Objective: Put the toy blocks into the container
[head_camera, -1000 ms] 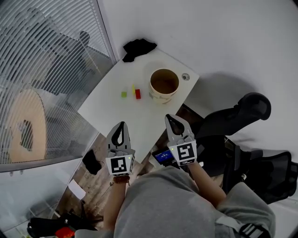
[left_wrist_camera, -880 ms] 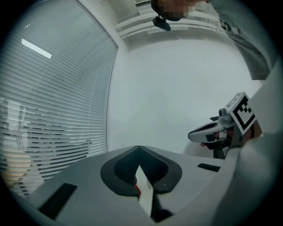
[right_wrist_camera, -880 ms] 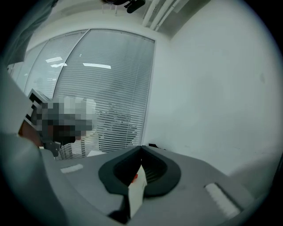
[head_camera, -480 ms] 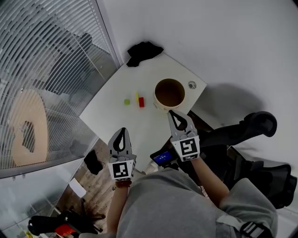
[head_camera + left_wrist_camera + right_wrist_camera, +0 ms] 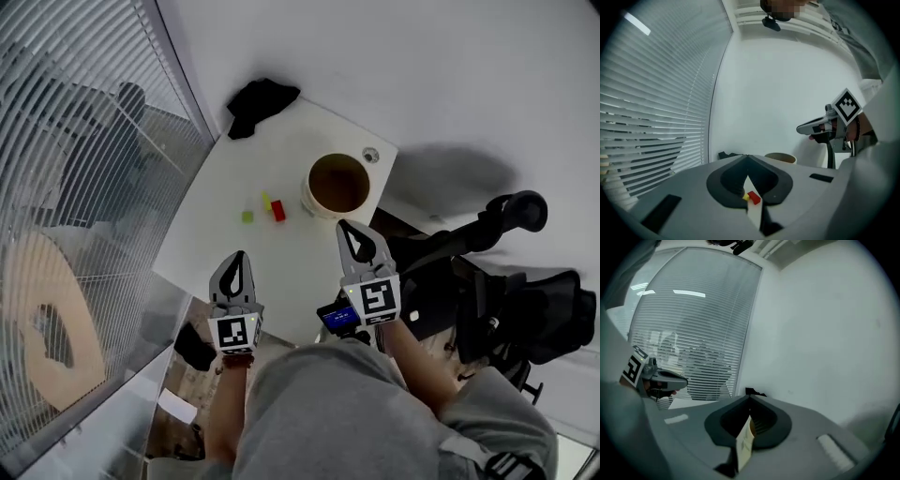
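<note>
Fingers of left gripper (image 5: 236,257) and right gripper (image 5: 346,227) are sitting pressed together, carrying nothing. Red block (image 5: 277,211), yellow block (image 5: 265,201) and green block (image 5: 247,217) are lying on tabletop (image 5: 281,155) at 9 o'clock of container (image 5: 312,204). Nothing binned; all three pending.

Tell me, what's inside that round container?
The container shows only a bare brown inside. The red block, yellow block and green block lie outside. Its near wall hides part of the bottom.
</note>
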Tool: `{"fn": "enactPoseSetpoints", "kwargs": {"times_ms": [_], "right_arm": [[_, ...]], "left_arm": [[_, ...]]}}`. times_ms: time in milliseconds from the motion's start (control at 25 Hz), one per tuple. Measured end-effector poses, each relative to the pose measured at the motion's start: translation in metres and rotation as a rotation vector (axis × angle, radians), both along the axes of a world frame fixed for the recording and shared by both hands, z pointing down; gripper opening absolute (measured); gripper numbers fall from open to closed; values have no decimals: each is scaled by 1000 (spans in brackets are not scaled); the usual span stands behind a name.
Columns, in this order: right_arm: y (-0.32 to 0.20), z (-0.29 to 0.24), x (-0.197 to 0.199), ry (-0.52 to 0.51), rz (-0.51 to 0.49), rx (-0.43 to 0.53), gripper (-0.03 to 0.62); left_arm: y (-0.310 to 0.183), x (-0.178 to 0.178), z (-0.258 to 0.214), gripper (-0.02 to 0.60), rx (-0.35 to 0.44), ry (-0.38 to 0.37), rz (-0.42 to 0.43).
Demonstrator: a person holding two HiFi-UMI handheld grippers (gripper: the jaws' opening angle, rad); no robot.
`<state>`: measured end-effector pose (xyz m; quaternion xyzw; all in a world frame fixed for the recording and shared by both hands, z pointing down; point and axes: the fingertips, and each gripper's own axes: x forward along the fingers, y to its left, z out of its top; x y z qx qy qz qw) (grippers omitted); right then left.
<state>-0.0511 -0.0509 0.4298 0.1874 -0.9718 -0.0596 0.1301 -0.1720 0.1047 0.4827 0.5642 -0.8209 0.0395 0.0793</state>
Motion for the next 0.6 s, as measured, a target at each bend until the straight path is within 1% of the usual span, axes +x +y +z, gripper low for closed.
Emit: {"fn": "enactPoseSetpoints", "kwargs": {"times_ms": [120,240,360,480,600], "right_arm": [[4,9,-6,20,85,-5,11],[15,13,-7,37,135,-1,11],[19,10,5,57,181,29,11],[19,5,17,63,248,44,11],[22,3,32,81,302,62,11]], "left_arm": [[-10,-29,17,6,-33,-6,86],[-17,-49,32,6,-62,-16,153],[-27,-52,56,8,-100,-12,224],[-34,-58,88,9,-166,3,282],[-40,-64,118,49,-228,17,326]]}}
